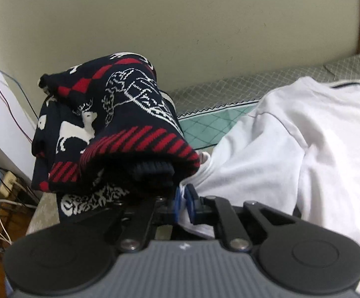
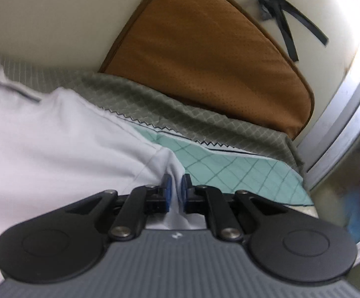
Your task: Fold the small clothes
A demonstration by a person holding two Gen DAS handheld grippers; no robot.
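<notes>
A: Where is the white shirt [image 1: 291,134]?

B: Spread over the bed, on a green checked sheet [image 1: 204,126] with a grey diamond-pattern cover [image 1: 229,87] beyond it, against the cream wall [image 1: 155,19]. A thin dark line runs along its collar at the far end.

A: And the left gripper [image 1: 184,203]?

B: Its blue pads [image 1: 191,198] are pinched together on a fold of the shirt's edge — white cloth bunches between them and spills back toward the gripper body.

A: Anything beside it?

B: A folded dark knitted sweater [image 1: 112,129], navy with red stripes and white reindeer figures, sits just to the left, its near edge nearly over the left finger. Past it, at the bed's side, cables and a wooden floor show.

A: The right gripper [image 2: 176,196]?

B: Clamped too — a ridge of the same white cloth stands up between its blue pads [image 2: 167,193] and runs on under the body. The pads are not quite together, the cloth fills the gap.

A: What lies ahead of it?

B: The green sheet, the grey cover with its zigzag edge, then a brown perforated cushion [image 2: 204,62] leaning on the wall. A metal window frame [image 2: 341,114] curves along the right, and black tape strips [image 2: 284,7] cross on the wall above.
</notes>
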